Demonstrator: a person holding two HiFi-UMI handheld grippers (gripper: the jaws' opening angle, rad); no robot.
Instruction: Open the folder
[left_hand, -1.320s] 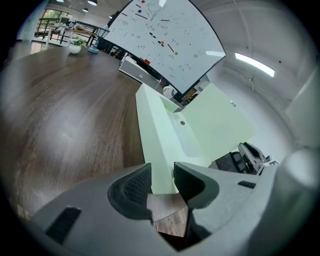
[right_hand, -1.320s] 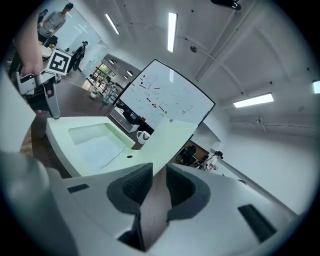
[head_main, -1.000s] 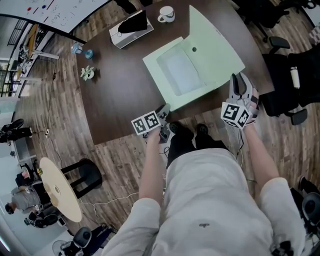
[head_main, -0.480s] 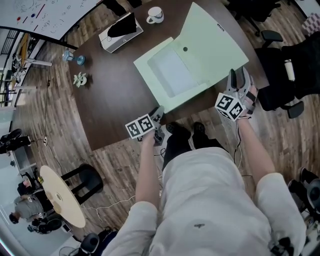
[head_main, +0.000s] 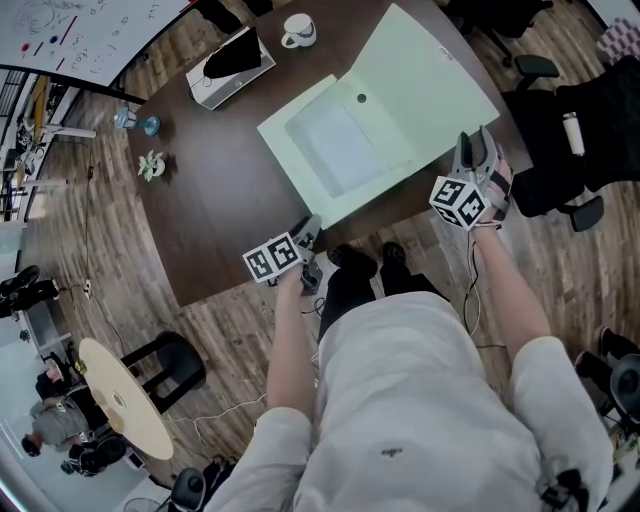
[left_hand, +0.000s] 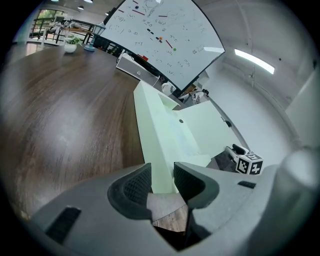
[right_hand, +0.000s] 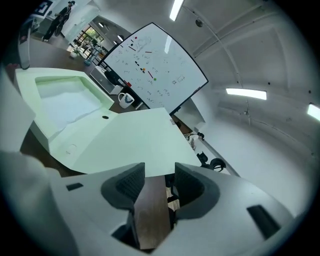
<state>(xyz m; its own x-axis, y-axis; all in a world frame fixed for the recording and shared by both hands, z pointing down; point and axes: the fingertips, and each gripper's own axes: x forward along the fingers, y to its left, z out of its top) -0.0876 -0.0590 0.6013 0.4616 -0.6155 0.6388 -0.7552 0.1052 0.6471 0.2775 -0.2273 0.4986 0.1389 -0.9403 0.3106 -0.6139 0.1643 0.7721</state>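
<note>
From my seat at the feed, the folder (head_main: 340, 140) lies open on the table (head_main: 220, 200), towards its right half, with the lid (head_main: 430, 85) folded out to the right and reaching the table's right edge. Behind the folder I see a mug (head_main: 298, 32), and a box (head_main: 222, 62) to the mug's left. A small plant (head_main: 150, 165) sits near the table's left edge. A chair (head_main: 575, 130) stands right of the table, and a whiteboard (head_main: 80, 30) is far left.

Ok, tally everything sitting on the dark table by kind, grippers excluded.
Folder: 1
Mug: 1
White box: 1
Small plant: 1
Small blue object: 1
Total: 5
</note>
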